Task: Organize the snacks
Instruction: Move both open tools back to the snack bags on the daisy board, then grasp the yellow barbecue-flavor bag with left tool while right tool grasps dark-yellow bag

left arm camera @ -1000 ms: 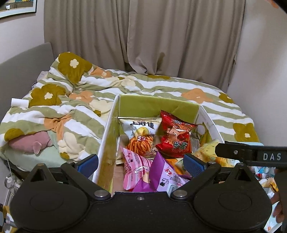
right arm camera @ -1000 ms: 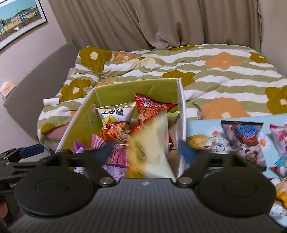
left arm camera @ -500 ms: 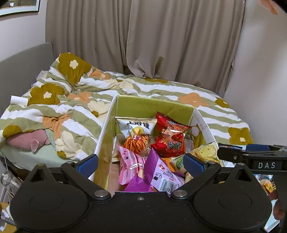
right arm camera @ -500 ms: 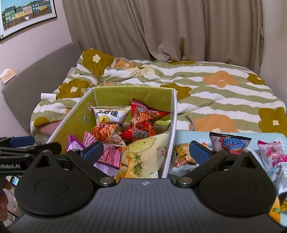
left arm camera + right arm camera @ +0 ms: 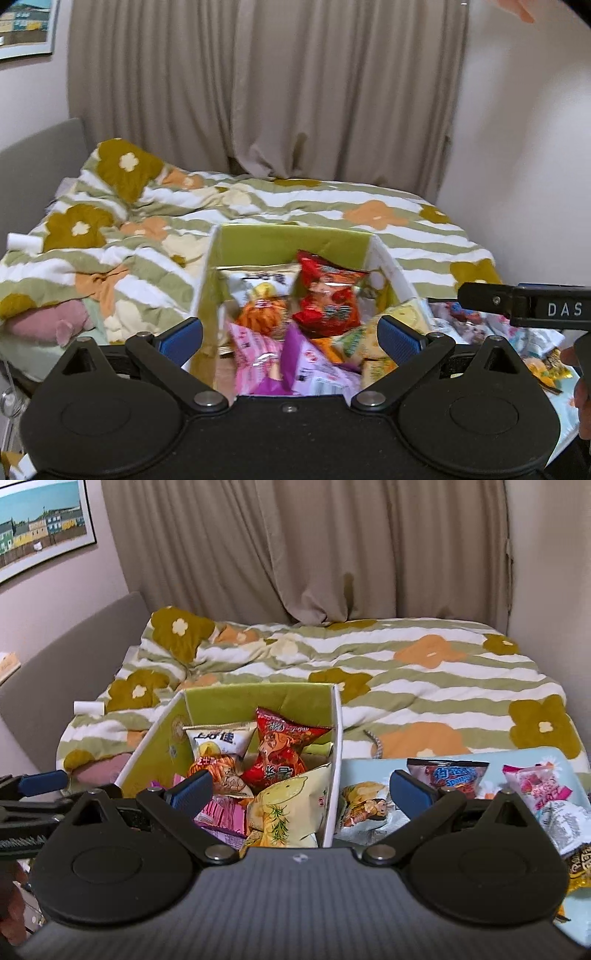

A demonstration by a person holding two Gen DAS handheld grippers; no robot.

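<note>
A white box with a green lining (image 5: 288, 240) (image 5: 258, 701) stands at the foot of the bed and holds several snack bags: a red bag (image 5: 328, 295) (image 5: 284, 749), a white bag (image 5: 218, 740), an orange bag (image 5: 262, 314), pink and purple packs (image 5: 314, 365), and a pale yellow lemon bag (image 5: 291, 808) leaning on its right wall. My left gripper (image 5: 290, 334) is open and empty, held back over the box's near end. My right gripper (image 5: 301, 792) is open and empty above the right wall. Loose snacks, among them a dark blue-labelled bag (image 5: 448, 775) and a pink pack (image 5: 539, 786), lie on a light blue mat (image 5: 362, 771) to the right.
A striped, flowered duvet (image 5: 406, 679) covers the bed behind the box. Beige curtains (image 5: 266, 92) hang at the back. A grey headboard (image 5: 62, 664) runs along the left and a wall (image 5: 524, 166) closes the right. A person's hand (image 5: 581, 398) holds the right tool.
The lemon bag left my right gripper and now leans inside the box. Both grippers have pulled back and tilted up, so the box sits lower in view.
</note>
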